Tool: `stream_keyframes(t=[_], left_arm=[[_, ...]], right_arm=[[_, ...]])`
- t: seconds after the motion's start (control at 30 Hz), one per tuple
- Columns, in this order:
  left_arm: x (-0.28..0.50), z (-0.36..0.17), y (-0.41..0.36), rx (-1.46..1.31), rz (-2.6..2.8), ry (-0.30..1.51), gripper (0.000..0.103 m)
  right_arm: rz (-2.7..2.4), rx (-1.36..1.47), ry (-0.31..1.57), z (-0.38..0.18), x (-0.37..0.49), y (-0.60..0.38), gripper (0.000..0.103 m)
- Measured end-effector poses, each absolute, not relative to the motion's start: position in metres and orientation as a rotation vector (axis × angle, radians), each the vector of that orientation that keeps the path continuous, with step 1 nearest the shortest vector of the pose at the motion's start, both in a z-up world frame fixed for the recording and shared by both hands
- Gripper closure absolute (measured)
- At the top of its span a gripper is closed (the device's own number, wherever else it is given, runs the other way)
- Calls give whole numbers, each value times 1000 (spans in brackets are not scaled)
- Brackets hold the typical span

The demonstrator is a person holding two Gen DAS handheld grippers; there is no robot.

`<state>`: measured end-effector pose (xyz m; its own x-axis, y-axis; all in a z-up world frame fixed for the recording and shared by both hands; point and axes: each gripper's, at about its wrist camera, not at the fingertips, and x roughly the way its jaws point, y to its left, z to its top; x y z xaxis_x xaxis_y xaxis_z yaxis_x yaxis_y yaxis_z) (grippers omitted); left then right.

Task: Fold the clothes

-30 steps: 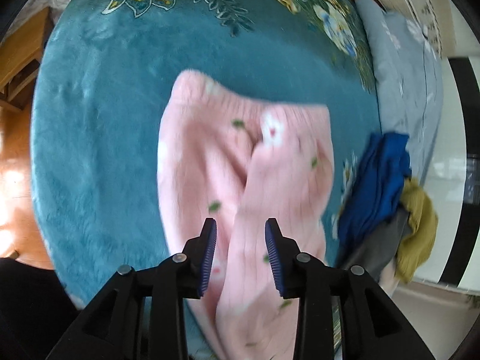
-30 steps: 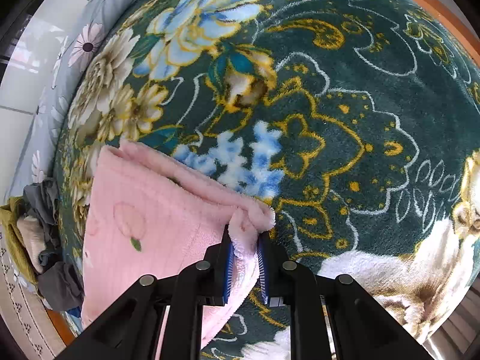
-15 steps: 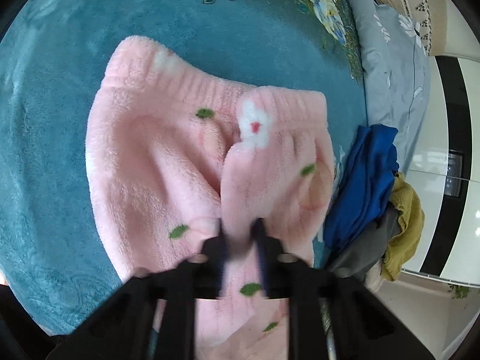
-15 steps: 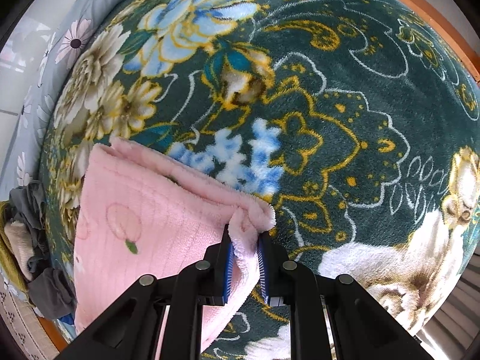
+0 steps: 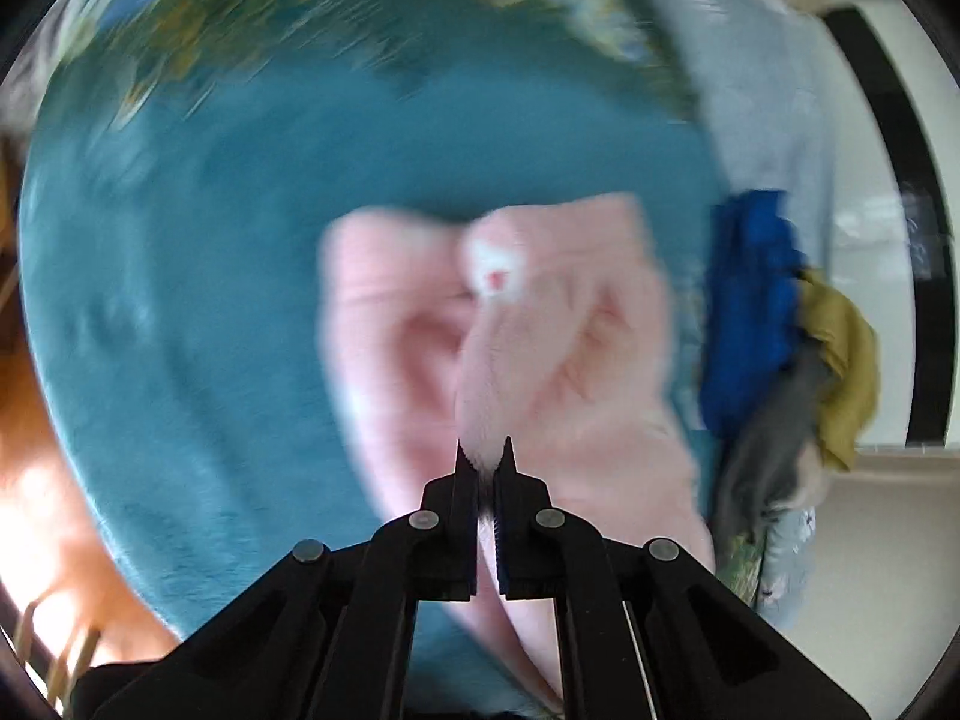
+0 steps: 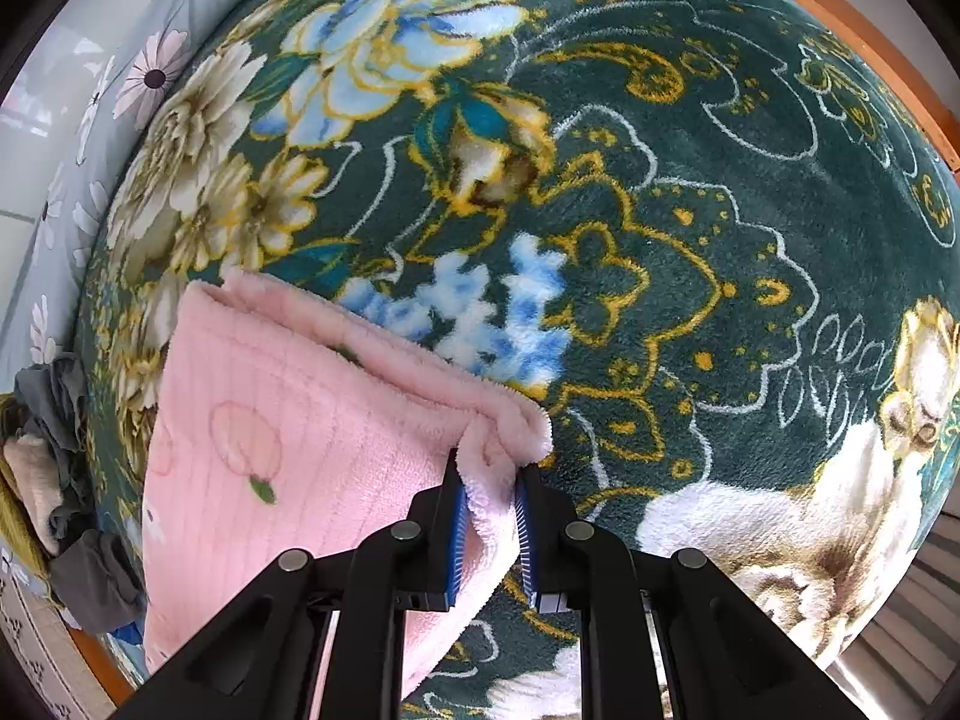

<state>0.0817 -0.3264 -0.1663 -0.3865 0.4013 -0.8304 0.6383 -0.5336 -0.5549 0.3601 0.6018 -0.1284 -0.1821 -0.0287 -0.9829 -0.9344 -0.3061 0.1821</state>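
Note:
Pink fleece trousers [image 5: 540, 324] with small flower prints lie on a teal flowered blanket [image 5: 198, 252]. In the blurred left wrist view my left gripper [image 5: 485, 455] is shut on a pinched ridge of the pink fleece near the crotch seam, the waistband lying beyond it. In the right wrist view my right gripper [image 6: 487, 474] is shut on the hem end of the pink trousers [image 6: 288, 420], which hang folded to the left over the dark green blanket [image 6: 690, 228].
A heap of blue, grey and mustard clothes [image 5: 774, 324] lies at the bed's right side on a pale grey flowered sheet [image 5: 768, 96]. The same heap [image 6: 54, 468] shows at the left edge of the right wrist view. Wooden floor [image 5: 36, 438] lies left of the bed.
My left gripper went from open above the trousers to shut on a fold of the fleece, dropping closer to it. The right gripper kept its hold on the hem and barely shifted.

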Motion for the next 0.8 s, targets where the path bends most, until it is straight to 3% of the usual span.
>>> stream_keyframes(t=[0.1, 0.23, 0.37, 0.6, 0.73, 0.8], left_arm=[[90, -170, -333, 1598, -2051, 1469, 99], [93, -129, -321, 1435, -2398, 1435, 99], [90, -150, -314, 1633, -2310, 1218, 99], [96, -172, -325, 1590, -2257, 1391, 98], [84, -172, -329, 1582, -2261, 1415, 69], [78, -170, -335, 1516, -2263, 1508, 63]], right_arm=[[1585, -1352, 1179, -141, 356, 618, 87], [1584, -1359, 1169, -140, 358, 620, 87], [1575, -1361, 1159, -139, 357, 620, 87], [1563, -1369, 1141, -137, 352, 611, 87], [1551, -1373, 1133, -124, 349, 599, 86], [1547, -1367, 1140, -127, 346, 597, 86]])
